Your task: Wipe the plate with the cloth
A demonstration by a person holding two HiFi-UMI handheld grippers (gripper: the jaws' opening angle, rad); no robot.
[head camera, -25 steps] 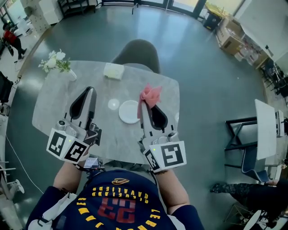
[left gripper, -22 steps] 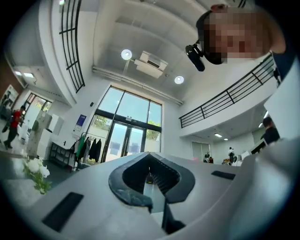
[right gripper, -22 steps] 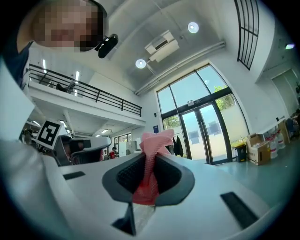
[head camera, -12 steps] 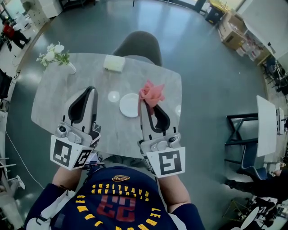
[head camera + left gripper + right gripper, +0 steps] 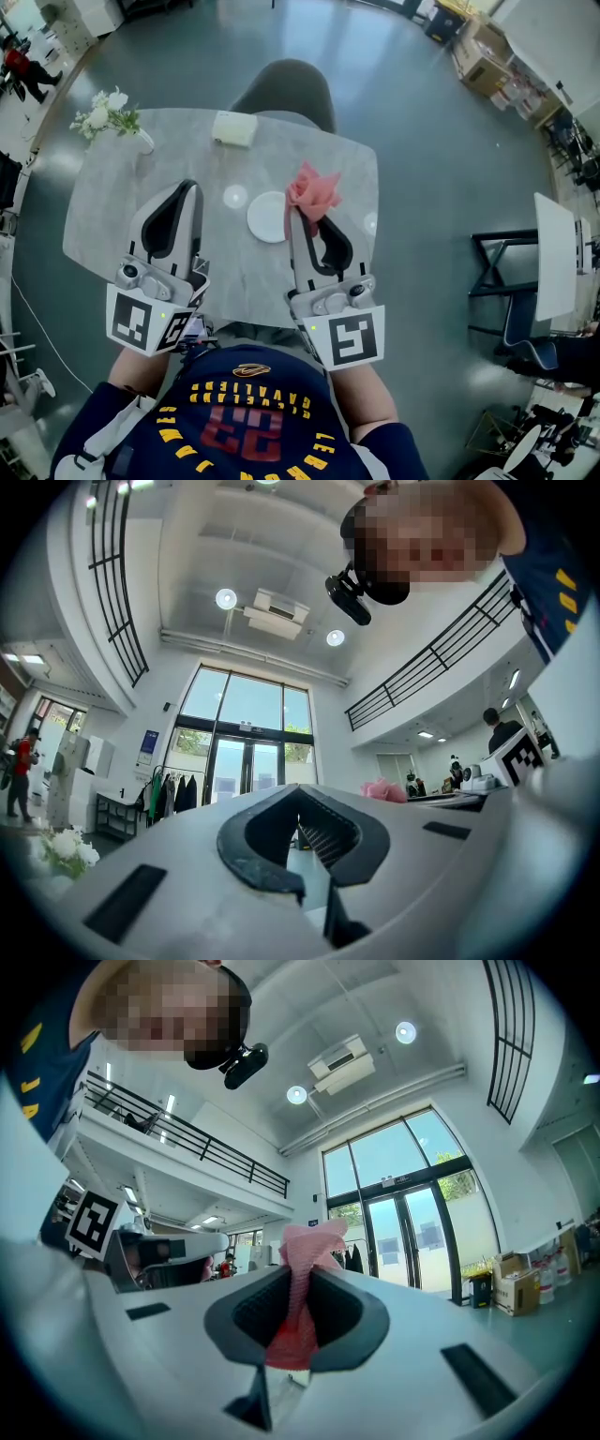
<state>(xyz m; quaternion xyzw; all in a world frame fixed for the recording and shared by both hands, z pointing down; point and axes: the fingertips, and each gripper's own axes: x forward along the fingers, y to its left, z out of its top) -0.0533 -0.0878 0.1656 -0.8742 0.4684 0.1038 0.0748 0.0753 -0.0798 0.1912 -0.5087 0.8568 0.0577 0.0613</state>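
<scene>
Left hand-held gripper (image 5: 188, 188) pressed together on nothing, over the worktop (image 5: 112, 220); right hand-held gripper (image 5: 298, 216) pinches the pink cloth (image 5: 314, 190), bunched upward, by the plate's (image 5: 263, 217) right edge; nothing steadies the plate, so wiping may skid it, or bare jaw tips may scrape it.
</scene>
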